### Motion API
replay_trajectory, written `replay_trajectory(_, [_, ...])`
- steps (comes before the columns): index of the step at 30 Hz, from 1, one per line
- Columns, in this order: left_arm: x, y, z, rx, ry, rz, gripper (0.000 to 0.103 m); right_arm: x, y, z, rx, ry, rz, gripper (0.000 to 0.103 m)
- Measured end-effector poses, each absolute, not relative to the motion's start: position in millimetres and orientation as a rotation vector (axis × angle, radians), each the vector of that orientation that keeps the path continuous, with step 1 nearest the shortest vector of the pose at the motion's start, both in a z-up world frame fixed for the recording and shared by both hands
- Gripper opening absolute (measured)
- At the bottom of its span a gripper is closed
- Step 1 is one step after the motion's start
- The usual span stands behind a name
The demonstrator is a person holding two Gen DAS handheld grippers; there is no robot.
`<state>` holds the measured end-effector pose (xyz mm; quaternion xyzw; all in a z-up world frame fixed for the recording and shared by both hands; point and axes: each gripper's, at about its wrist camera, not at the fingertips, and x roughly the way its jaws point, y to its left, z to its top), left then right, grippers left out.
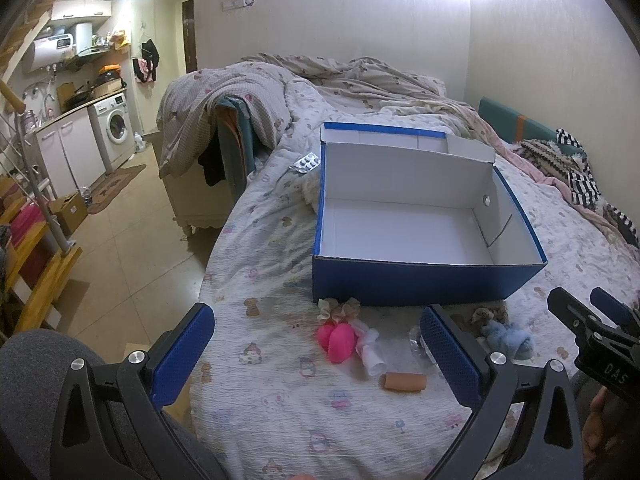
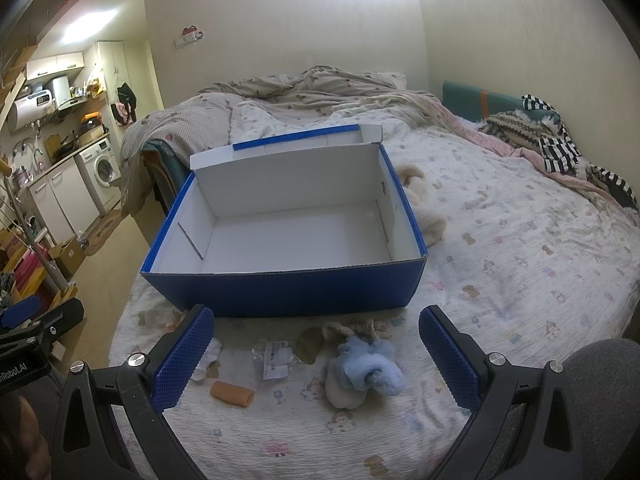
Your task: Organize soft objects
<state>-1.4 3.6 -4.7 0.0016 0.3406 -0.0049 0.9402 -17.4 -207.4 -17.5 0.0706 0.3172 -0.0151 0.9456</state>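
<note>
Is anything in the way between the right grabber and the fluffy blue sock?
No. The right gripper is open, and the fluffy blue sock lies on the bed sheet between its fingers. The blue box behind is open on top.

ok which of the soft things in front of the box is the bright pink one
The pink plush, lying farthest left in the row before the blue box. The fluffy one is pale blue, the small roll orange.

There was one blue box (image 1: 424,280) on the bed (image 1: 280,420). In front of it lay one pink soft thing (image 1: 338,340), one fluffy blue sock (image 2: 370,368), one orange roll (image 2: 233,393), one small clear bag (image 2: 272,360) and one frilly scrunchie (image 1: 339,307).
</note>
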Motion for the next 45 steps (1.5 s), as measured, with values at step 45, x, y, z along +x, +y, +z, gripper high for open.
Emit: replay_trajectory(45, [-1.5,-0.2,-3.2,0.000,0.700,-0.013,0.103,-18.4,-207.6,-16.7,0.145,0.648,-0.030,0.103])
